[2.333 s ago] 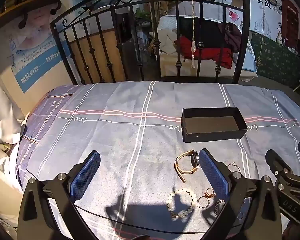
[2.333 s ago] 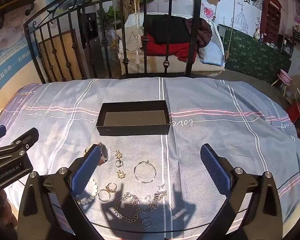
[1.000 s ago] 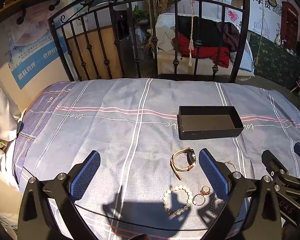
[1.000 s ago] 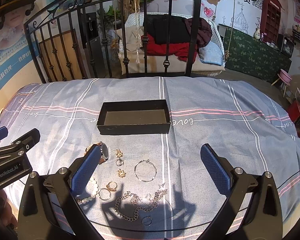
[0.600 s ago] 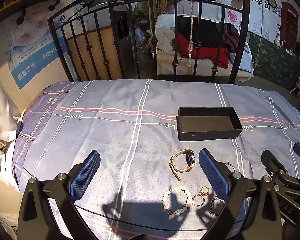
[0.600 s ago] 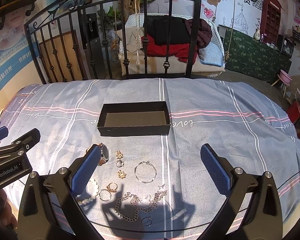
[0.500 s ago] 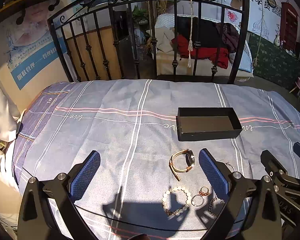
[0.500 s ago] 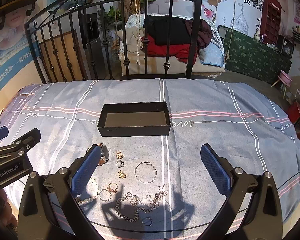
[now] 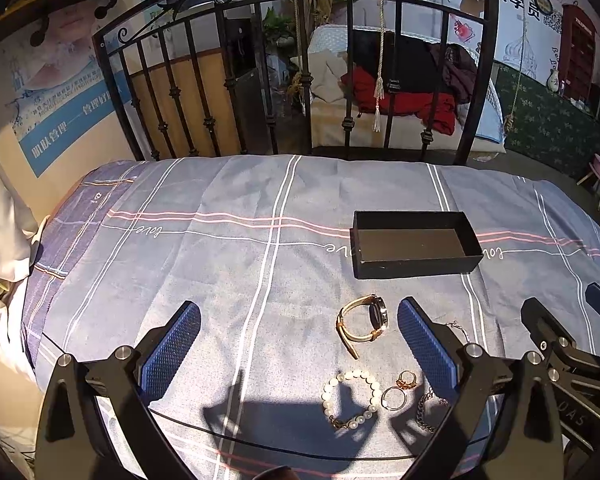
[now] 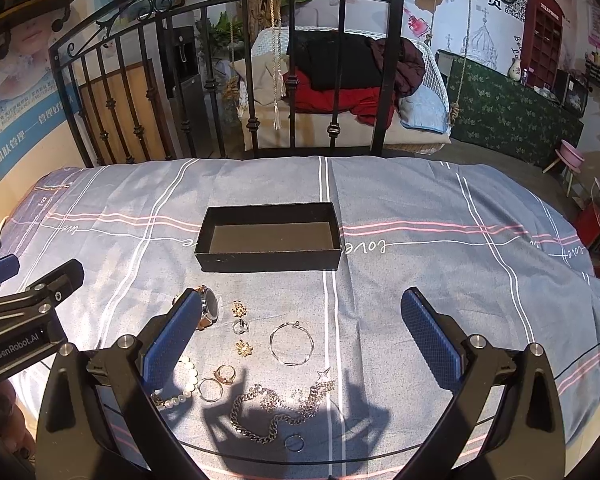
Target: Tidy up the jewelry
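An empty black box lies on the striped blue-grey bedspread. In front of it lie a gold watch, a pearl bracelet, rings, gold flower earrings, a thin bangle, a silver chain and a small ring. My left gripper is open and empty, above the bedspread left of the jewelry. My right gripper is open and empty, above the earrings and bangle.
A black iron bed frame stands at the far edge of the bed. A white cloth hangs at the left. Each gripper shows at the other view's edge: the right one, the left one.
Both grippers stay open and empty. The left view has shifted slightly, so the box and jewelry sit a little further left in it. Nothing on the bed has moved.
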